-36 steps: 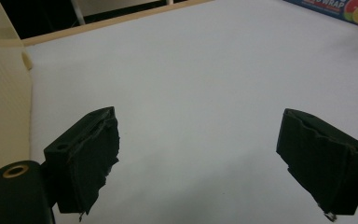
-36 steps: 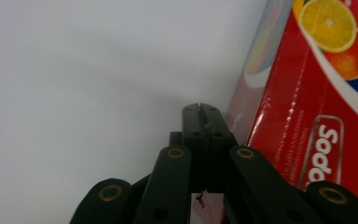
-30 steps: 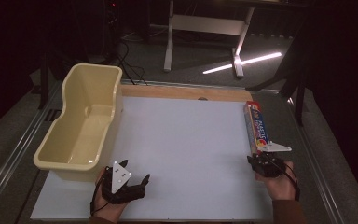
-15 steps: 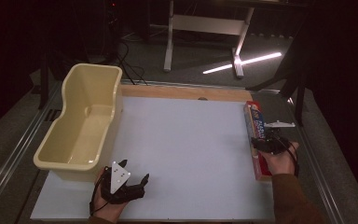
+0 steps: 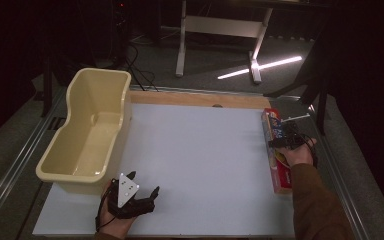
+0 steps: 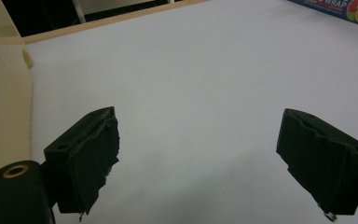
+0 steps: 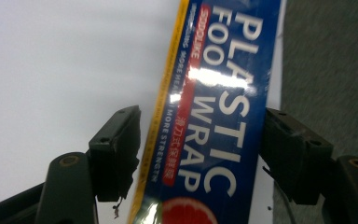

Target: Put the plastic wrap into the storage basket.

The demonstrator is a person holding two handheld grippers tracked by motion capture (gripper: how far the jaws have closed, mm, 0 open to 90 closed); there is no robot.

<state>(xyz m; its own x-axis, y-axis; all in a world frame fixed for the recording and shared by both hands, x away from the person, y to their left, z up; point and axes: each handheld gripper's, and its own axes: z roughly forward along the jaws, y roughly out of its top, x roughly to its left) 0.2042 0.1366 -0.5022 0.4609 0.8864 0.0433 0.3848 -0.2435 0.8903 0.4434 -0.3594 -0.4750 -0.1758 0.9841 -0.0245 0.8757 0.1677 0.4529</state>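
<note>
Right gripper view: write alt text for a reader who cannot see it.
A long blue box of plastic food wrap lies on a white table, running between the two black jaws of the right gripper, which have just been opening. The jaws stand open on either side of the box, with a gap at each pad. Grey floor shows past the table's edge.

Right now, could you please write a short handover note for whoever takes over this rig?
Right gripper: jaws have just been opening and straddle the plastic food wrap box, pads not pressing it.
Left gripper: open, nothing between the jaws, resting beside the beige tub.
The box lies along the right edge of the white board.
Done: gripper lined up over the box.
Left: close on it and lift; probably into the tub.
</note>
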